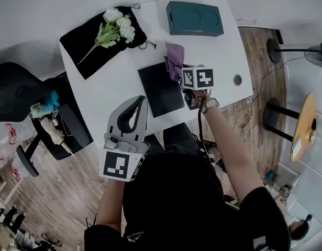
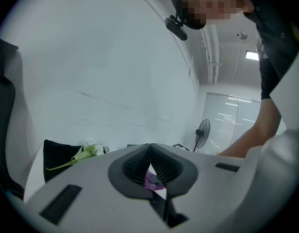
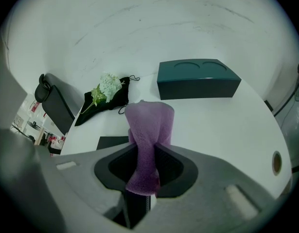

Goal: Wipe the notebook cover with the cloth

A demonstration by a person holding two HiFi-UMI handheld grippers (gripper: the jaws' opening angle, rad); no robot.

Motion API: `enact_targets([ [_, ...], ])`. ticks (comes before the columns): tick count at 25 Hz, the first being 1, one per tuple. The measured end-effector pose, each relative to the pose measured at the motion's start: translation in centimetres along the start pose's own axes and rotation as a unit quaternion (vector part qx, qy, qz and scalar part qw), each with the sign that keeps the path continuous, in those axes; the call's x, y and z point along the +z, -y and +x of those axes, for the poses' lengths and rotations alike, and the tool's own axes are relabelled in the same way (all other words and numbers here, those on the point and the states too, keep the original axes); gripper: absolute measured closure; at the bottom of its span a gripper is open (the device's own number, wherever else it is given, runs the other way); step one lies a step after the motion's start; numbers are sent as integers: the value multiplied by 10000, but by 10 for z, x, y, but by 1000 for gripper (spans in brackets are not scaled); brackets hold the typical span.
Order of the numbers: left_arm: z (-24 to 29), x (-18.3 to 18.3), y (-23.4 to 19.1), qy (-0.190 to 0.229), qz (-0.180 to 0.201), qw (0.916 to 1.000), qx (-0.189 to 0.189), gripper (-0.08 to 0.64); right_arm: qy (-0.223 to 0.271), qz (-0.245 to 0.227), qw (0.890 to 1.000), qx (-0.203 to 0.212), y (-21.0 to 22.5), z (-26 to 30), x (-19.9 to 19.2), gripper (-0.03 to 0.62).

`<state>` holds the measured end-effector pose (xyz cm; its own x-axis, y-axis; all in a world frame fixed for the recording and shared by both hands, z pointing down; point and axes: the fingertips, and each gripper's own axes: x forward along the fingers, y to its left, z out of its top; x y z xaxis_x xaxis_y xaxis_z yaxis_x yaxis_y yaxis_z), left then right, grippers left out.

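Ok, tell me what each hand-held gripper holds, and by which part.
Right hand-held gripper: the purple cloth, pinched across its bunched middle. Left hand-held gripper: jaws together, nothing held.

Black notebook [image 1: 159, 89] flat; purple cloth [image 1: 175, 59] bunched at corner.

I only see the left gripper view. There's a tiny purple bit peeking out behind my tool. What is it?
Observer: That is the purple cloth. It is pinched between the jaws of the right tool.
Operator: Where's the notebook I have to wipe?
Observer: The black notebook lies flat on the white table, right beside the right tool. In the head view the purple cloth overlaps its far right corner, but I cannot tell if they touch.
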<state>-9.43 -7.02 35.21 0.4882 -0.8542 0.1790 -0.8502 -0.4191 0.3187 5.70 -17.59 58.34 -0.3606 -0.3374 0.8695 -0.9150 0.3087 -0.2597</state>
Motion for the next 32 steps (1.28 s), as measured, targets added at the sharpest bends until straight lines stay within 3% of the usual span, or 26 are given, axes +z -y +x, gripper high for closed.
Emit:
enact_targets([
  [10, -7, 3, 1, 50, 29, 10000, 19, 554, 135, -77, 9994, 315, -34, -10, 5, 494],
  [32, -52, 3, -20, 183, -65, 9988, 446, 554, -445, -788, 9920, 875, -135, 14, -44, 495],
])
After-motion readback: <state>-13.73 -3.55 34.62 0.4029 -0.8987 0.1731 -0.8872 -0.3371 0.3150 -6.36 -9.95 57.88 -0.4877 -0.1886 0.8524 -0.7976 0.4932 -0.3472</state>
